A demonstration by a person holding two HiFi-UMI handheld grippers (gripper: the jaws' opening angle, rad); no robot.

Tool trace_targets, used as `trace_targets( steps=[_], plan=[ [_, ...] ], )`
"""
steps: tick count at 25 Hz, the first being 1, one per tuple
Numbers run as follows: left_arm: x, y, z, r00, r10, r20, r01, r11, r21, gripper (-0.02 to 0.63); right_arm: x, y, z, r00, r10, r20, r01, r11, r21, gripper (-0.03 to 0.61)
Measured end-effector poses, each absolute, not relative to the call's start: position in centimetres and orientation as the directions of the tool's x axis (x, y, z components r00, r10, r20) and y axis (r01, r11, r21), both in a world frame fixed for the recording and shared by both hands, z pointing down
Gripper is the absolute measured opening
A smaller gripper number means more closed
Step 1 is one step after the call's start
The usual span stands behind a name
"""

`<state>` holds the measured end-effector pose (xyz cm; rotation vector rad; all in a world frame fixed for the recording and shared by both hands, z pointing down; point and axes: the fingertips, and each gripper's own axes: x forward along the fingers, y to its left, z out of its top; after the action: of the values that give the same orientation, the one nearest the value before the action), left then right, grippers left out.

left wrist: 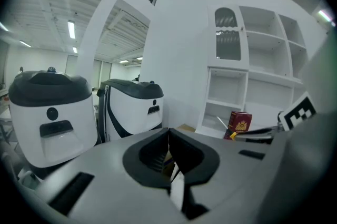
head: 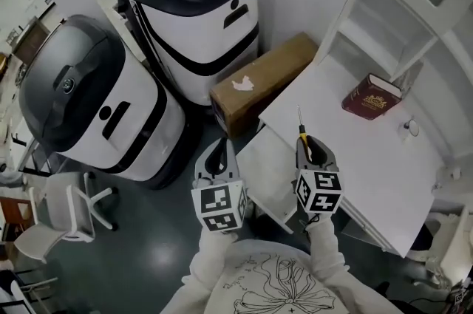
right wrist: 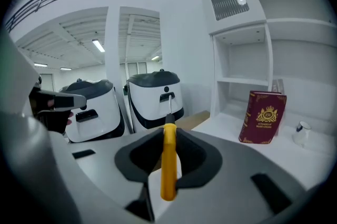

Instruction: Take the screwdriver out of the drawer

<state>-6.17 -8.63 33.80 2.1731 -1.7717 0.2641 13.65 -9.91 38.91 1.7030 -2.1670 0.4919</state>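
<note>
As the right gripper [head: 313,150] clamps the screwdriver [right wrist: 168,165], a book [right wrist: 263,117] stands beyond.

Two machines [head: 81,98] [head: 196,9], one box [head: 259,83], one book [head: 372,96] (red), one screwdriver [head: 301,129].

White sleeves [head: 326,250], flower-print shirt [head: 275,289]

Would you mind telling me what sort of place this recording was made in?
Most likely a robotics lab or test hall, not a home: two large white-and-black machines stand beside a white desk with shelves, under ceiling strip lights.
</note>
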Motion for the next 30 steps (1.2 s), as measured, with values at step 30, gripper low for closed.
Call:
trace_targets(
  steps=[30],
  plan=[
    [-5.9,-9.0,24.3,0.209,-0.968,0.141,-0.977,-0.199,0.083,0.008,12.8,-9.9,25.5,-0.241,-0.958,0.157,-0.97,0.234,-0.062,0.071]
  ],
)
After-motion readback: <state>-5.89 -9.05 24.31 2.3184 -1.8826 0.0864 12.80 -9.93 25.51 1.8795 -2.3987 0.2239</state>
